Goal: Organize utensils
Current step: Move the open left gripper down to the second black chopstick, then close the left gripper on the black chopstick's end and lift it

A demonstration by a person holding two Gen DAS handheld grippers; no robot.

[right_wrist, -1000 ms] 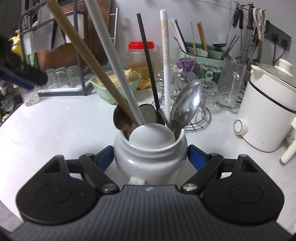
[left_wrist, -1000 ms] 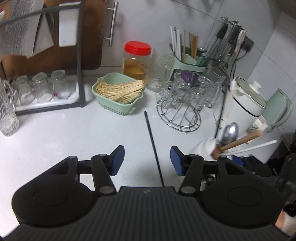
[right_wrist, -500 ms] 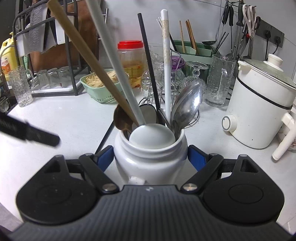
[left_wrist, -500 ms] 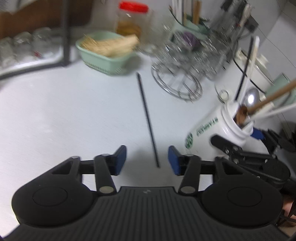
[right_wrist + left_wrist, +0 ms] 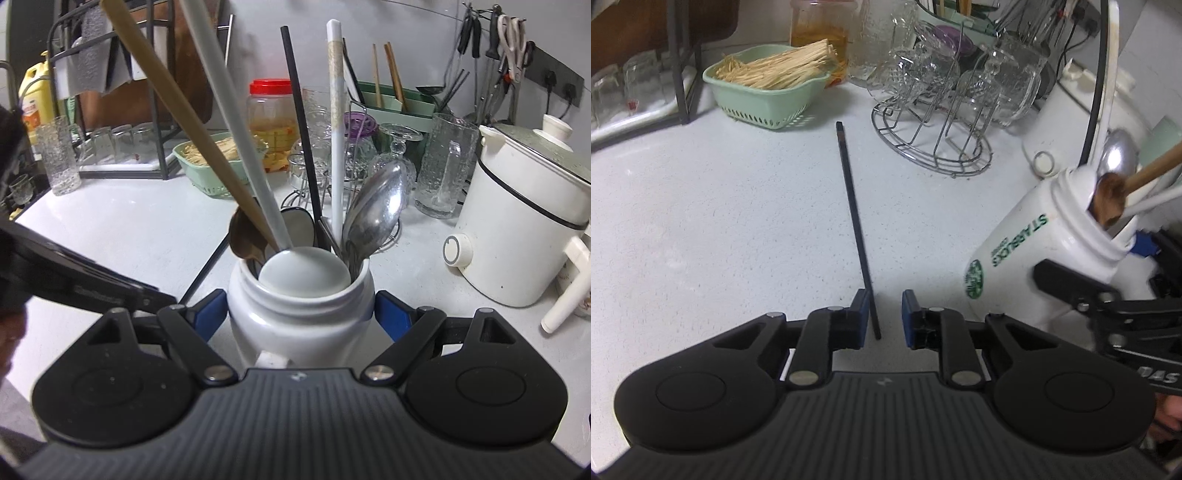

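The left tool has dropped toward the surface over the last second, and the black chopstick that lay well ahead of it now has its near end between the 2 blue pads. The jaws are closing: the gap has narrowed a good deal, the left pad sits just beside the stick, and the right pad is still apart from it, so nothing is gripped yet. The chopstick lies flat on the surface, its far end pointing toward the green basket and the wire glass rack.

The right tool has hardly changed. It is clamped on the white jar, a pad pressing each side below the rim. The jar already holds a wooden spoon, a grey ladle, a metal spoon, 1 black chopstick and 1 white chopstick. In the left view the jar stands tilted, close to the right of the loose chopstick.

My reading is that the pickup is about to complete, and the loose chopstick looks like the match for the black 1 in the jar. A thin stick flat on a hard surface may slip or pivot as the pads meet.
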